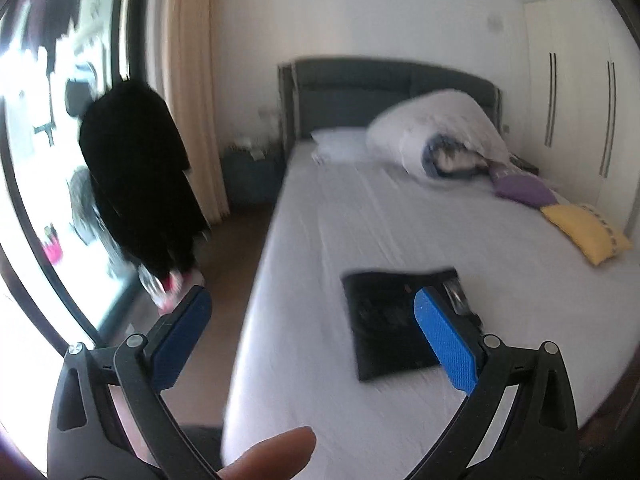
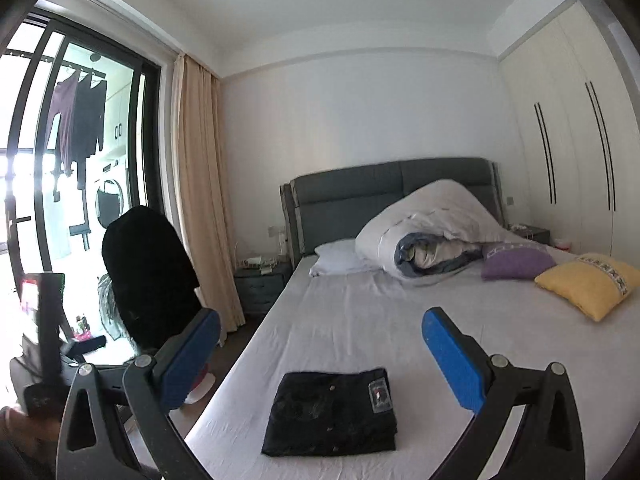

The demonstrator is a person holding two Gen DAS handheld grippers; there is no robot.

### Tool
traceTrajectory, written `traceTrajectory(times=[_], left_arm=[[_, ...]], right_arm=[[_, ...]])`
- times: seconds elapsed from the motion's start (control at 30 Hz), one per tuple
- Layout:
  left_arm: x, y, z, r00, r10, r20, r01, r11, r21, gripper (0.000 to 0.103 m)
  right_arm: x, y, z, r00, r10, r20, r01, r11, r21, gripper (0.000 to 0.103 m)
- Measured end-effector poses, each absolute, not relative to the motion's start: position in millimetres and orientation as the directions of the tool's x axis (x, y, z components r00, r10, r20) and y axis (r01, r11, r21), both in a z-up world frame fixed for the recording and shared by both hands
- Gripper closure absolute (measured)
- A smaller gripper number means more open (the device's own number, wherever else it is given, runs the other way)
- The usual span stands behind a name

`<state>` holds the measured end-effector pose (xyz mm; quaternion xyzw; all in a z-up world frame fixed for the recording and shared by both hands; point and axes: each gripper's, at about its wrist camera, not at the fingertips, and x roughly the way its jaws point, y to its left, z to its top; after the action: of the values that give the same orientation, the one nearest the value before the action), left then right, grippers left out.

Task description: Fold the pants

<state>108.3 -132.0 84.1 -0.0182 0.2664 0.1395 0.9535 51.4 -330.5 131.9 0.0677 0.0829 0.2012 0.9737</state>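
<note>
Black pants (image 2: 334,414) lie folded into a compact rectangle on the bed (image 2: 360,320), near its foot edge and toward the left side, flat on the white sheet with a small label patch (image 2: 379,394) showing at the upper right corner of the bundle. In the left wrist view the same pants (image 1: 384,324) appear blurred, partly behind the right-hand blue pad. Neither tool touches them: the left gripper (image 1: 312,312) hangs above the bed's left edge with its jaws spread wide and nothing between them, and the right gripper (image 2: 322,332) hovers above the foot of the bed, also spread wide and holding nothing. A fingertip (image 1: 276,456) shows at the bottom of the left wrist view. Toward the head of the bed sit a white pillow (image 2: 336,260), a rolled duvet (image 2: 428,236), a purple cushion (image 2: 516,264) and a yellow cushion (image 2: 588,284) along the right edge. A chair draped in black cloth (image 2: 148,272) stands off the left side beside a beige curtain (image 2: 200,200).
</note>
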Motion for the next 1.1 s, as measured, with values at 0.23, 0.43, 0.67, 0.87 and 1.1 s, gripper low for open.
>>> traceTrajectory(times=[0.23, 0.43, 0.67, 0.87, 1.1], left_arm=[[130.7, -136.3, 34.1, 0.748, 0.196, -0.634, -0.244, 0.970, 0.013, 0.000], [156.5, -131.0, -6.2, 0.706, 0.158, -0.690, -0.227, 0.974, -0.010, 0.000], [169.2, -121.5, -28.9, 0.685, 0.148, -0.714, -0.237, 0.971, -0.026, 0.000], [173.6, -117.7, -35.9, 0.675, 0.136, -0.725, -0.233, 0.972, -0.035, 0.000], [174.6, -116.8, -38.8, 0.667, 0.132, -0.733, -0.233, 0.972, -0.037, 0.000]], right_arm=[[65.7, -311.1, 107.9, 0.881, 0.326, -0.343, -0.304, 0.945, 0.117, 0.000], [77.6, -287.4, 74.7, 0.829, 0.270, -0.489, -0.267, 0.961, 0.077, 0.000], [85.0, -276.8, 56.7, 0.789, 0.249, -0.562, -0.249, 0.965, 0.078, 0.000], [86.1, -272.6, 52.8, 0.777, 0.246, -0.580, -0.257, 0.964, 0.065, 0.000], [87.7, -269.8, 47.9, 0.765, 0.243, -0.596, -0.262, 0.963, 0.055, 0.000]])
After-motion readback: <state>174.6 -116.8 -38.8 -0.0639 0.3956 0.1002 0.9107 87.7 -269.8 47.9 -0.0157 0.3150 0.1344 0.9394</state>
